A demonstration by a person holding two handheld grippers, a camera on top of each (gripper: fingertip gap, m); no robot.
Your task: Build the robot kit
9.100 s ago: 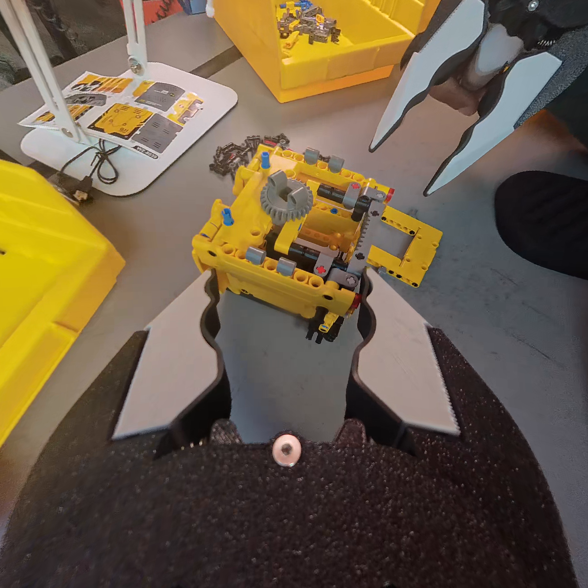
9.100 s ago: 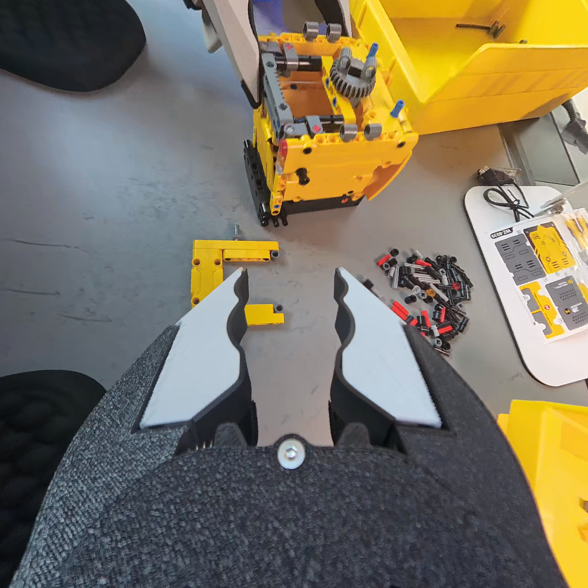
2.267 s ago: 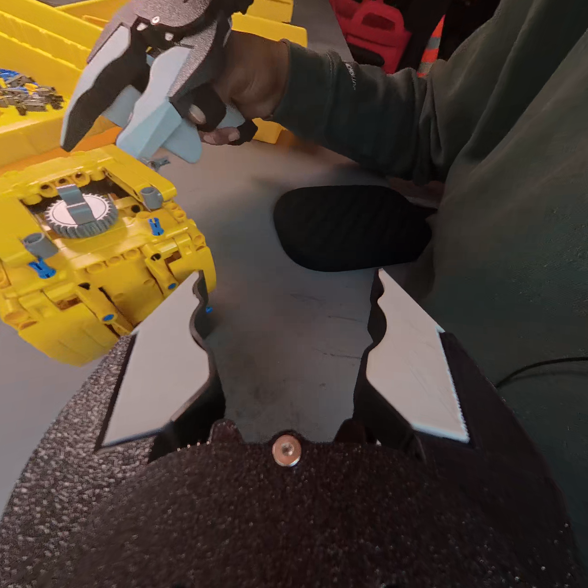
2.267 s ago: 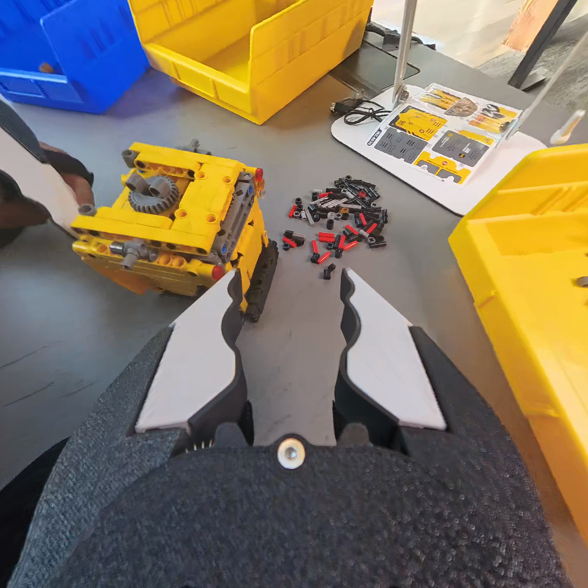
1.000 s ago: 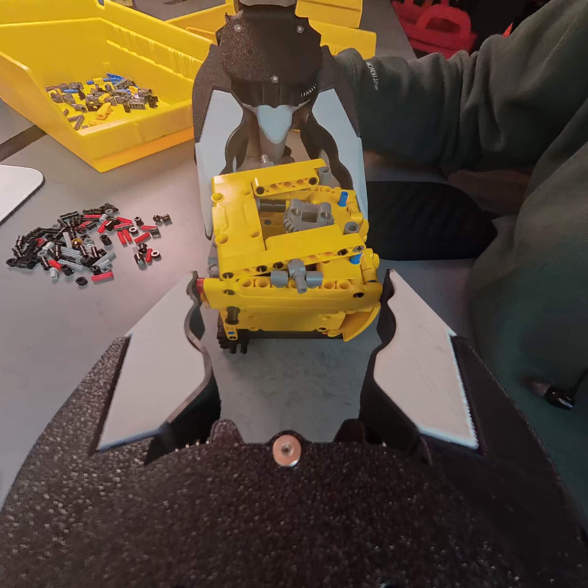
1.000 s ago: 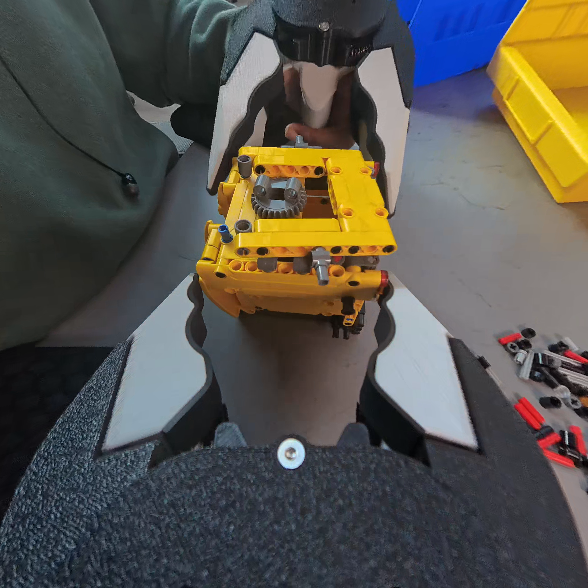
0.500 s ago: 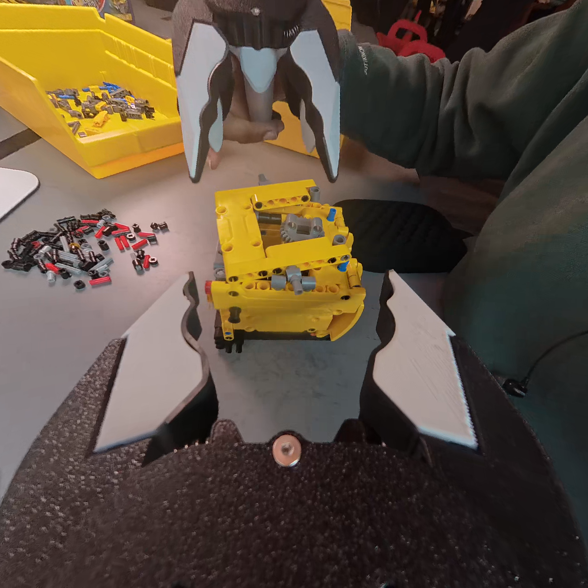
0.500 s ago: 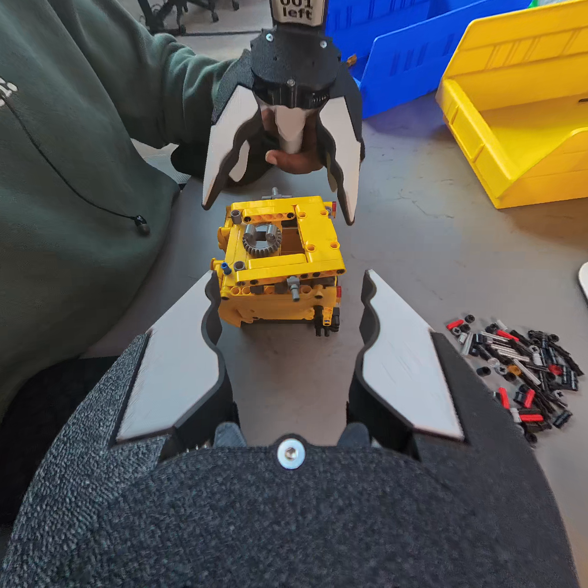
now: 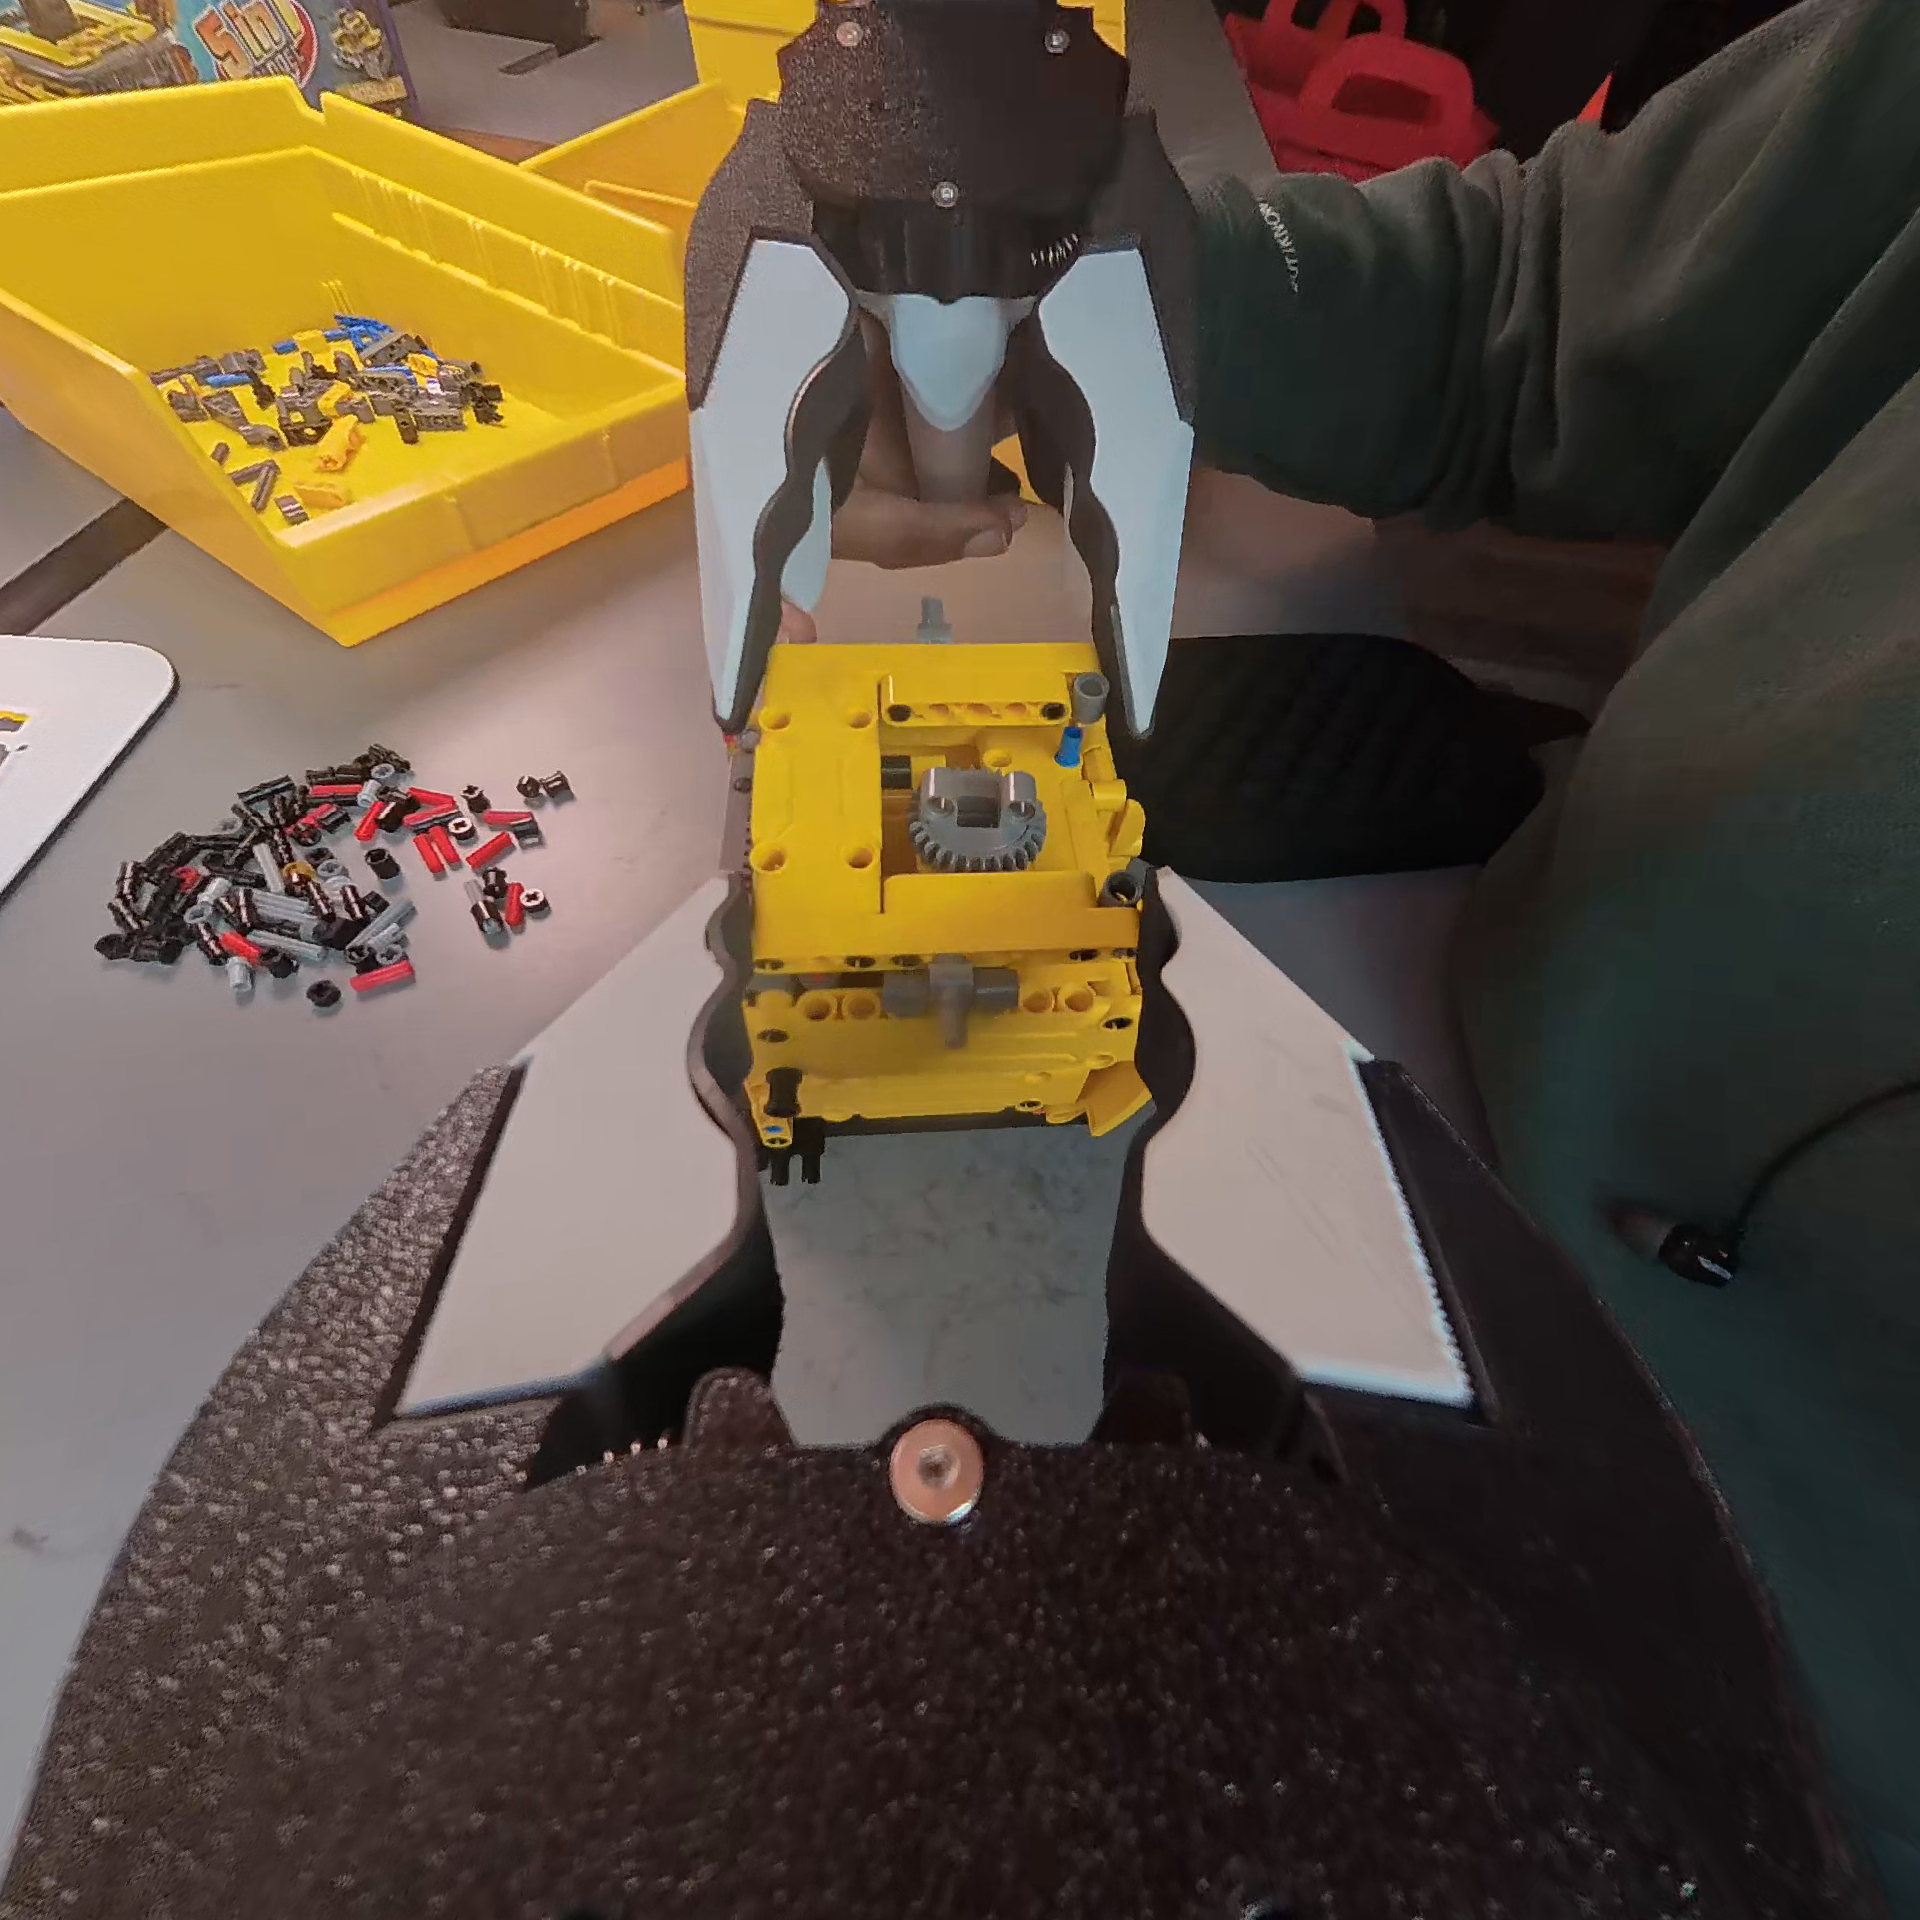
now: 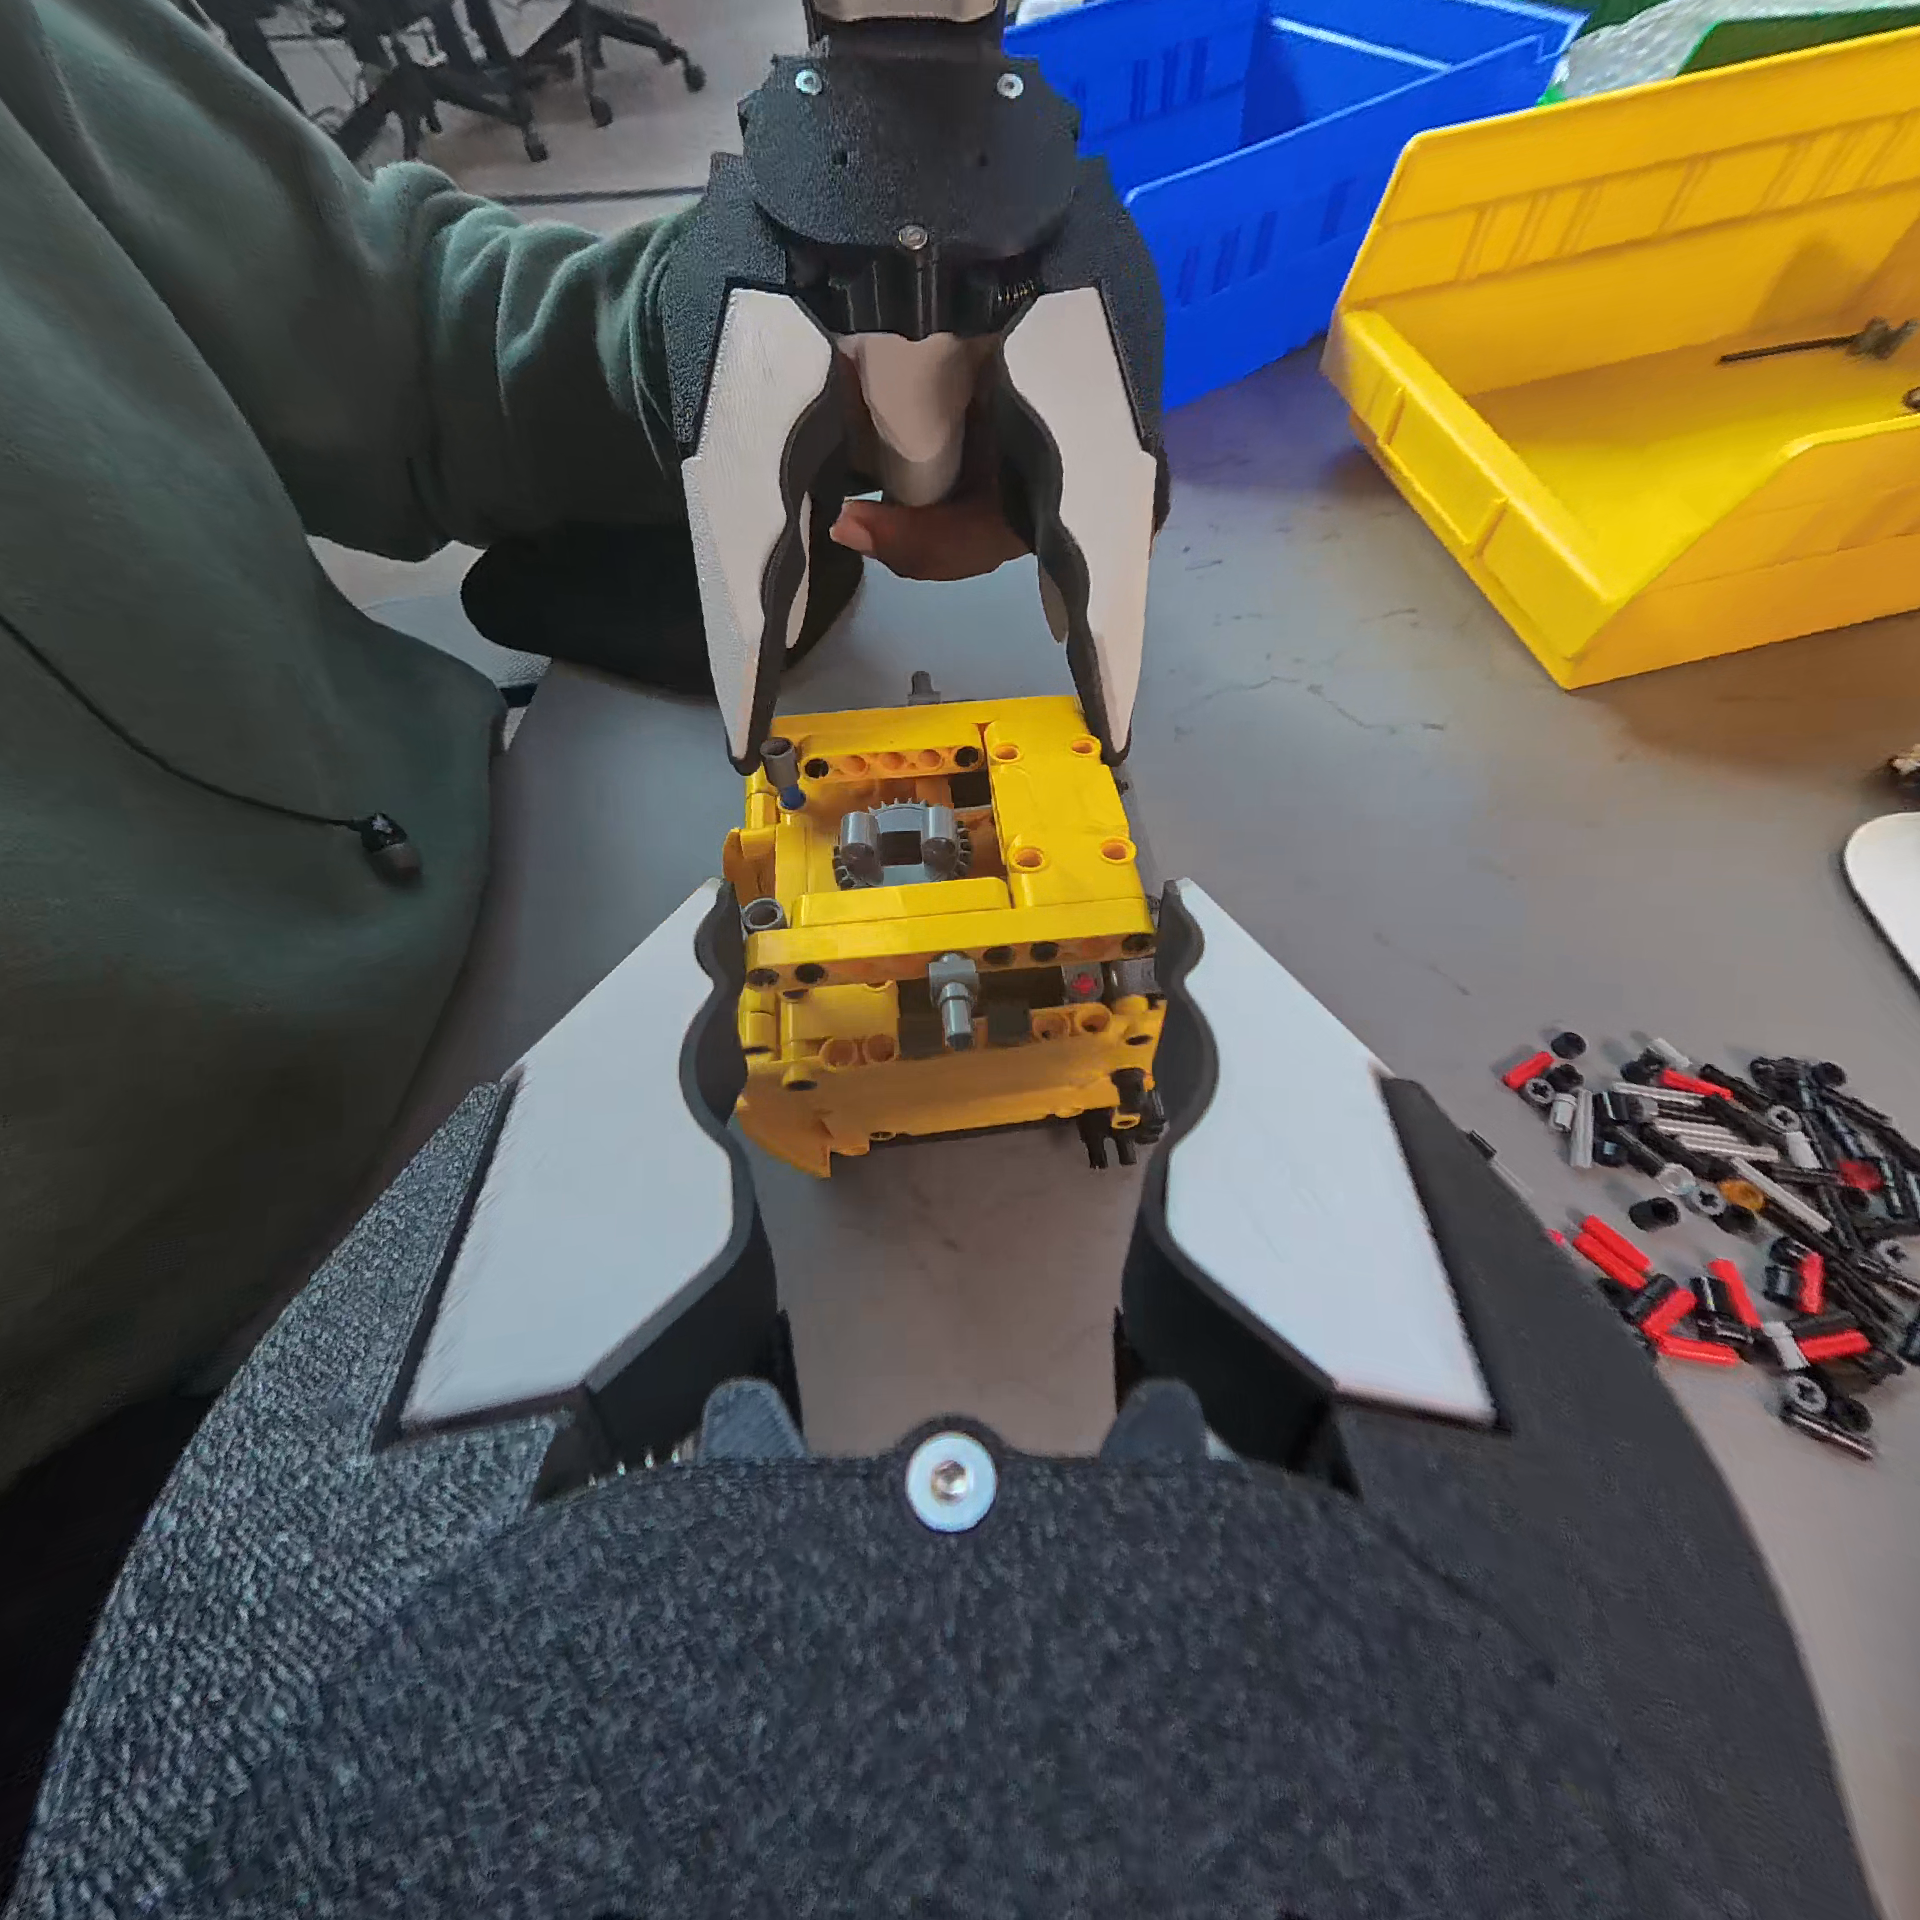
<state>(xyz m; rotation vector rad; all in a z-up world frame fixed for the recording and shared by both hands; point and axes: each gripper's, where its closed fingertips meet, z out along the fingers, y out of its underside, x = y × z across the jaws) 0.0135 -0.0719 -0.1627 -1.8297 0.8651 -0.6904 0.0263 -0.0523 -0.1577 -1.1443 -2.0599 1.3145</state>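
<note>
A yellow brick-built model (image 9: 831, 821) with a grey gear (image 9: 971, 826) on top stands on the grey table. My left gripper (image 9: 940, 904) has its fingers pressed against the two sides of the model's near end. My right gripper (image 9: 932, 722) faces it from the far side, its tips at the model's far corners. In the right wrist view the model (image 10: 1049, 821) sits between the fingers of my right gripper (image 10: 940, 909), which touch both its sides. The left gripper (image 10: 928, 758) stands opposite, with its tips on the far end.
A pile of small black, red and grey pins (image 9: 322, 883) (image 10: 1745, 1226) lies beside the model. A yellow bin with parts (image 9: 468, 561), another yellow bin (image 10: 1714, 582) and blue bins (image 10: 1247, 208) stand behind. A black pad (image 9: 1320, 769) and a person's green sleeve (image 9: 1558, 312) are close by. The grippers are tip to tip, or close to it.
Half a second ago both grippers were open and held back from the model. Both have since moved in from opposite ends, and their fingers have closed onto its sides.
</note>
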